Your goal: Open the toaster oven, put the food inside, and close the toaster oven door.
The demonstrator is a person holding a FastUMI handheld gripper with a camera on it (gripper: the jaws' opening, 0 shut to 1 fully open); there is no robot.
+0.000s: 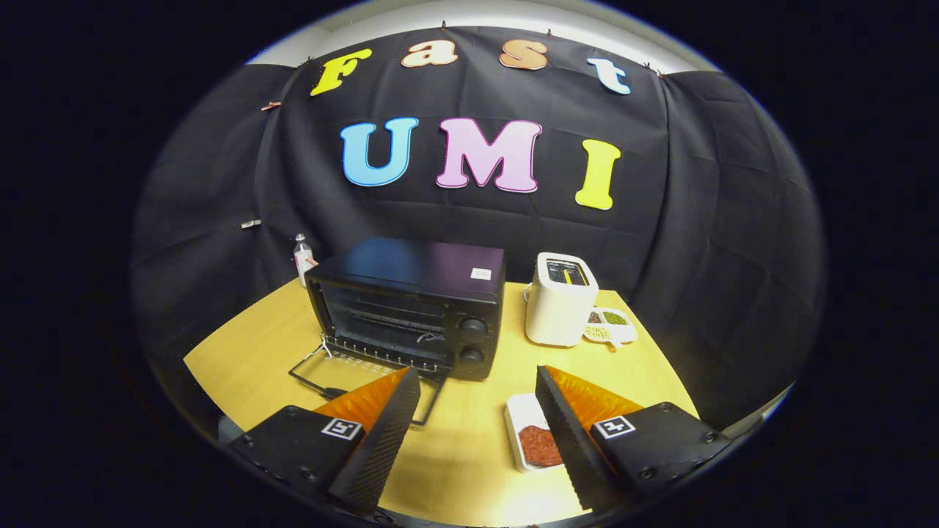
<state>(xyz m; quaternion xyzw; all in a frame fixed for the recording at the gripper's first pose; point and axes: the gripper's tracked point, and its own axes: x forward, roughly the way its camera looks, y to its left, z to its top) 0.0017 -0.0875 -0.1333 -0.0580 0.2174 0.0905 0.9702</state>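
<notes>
One step looks done: the toaster oven [411,312] has its door [367,378] dropped flat on the table [469,447]. You have yet to load the food tray [532,442] (it sits by your right finger, untouched) and shut the door. Your gripper [477,433] hovers above the table, jaws wide and empty, aimed at the oven.
</notes>
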